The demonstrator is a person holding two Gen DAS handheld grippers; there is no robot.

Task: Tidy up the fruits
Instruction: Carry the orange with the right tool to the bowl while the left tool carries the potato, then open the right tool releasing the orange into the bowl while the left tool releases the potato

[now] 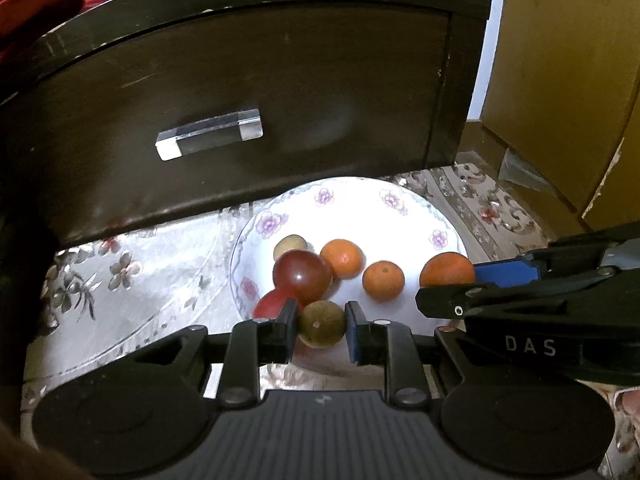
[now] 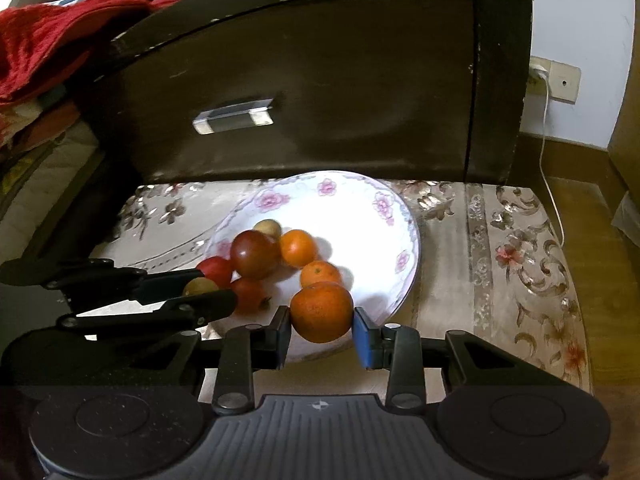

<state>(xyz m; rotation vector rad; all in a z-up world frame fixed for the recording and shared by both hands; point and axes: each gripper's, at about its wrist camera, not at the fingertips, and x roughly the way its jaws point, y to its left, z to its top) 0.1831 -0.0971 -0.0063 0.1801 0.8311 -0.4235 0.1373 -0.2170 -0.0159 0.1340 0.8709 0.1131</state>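
Porcelain plate [image 2: 404, 216] with floral rim, bearing the mixed fruit. Step in hand, as judged: both grippers picking a fruit at the plate's near edge. Left gripper [image 1: 320, 326] pinches a small greenish-brown fruit [image 1: 322, 323]; right gripper [image 2: 321, 330], spread wider, brackets an orange [image 2: 321, 312], contact uncertain. Next move calls for lifting clear without nudging neighbouring tomatoes [image 2: 254, 254]

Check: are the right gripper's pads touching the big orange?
Touching. The right wrist view shows the right gripper with both pads against the big orange, no gap either side.
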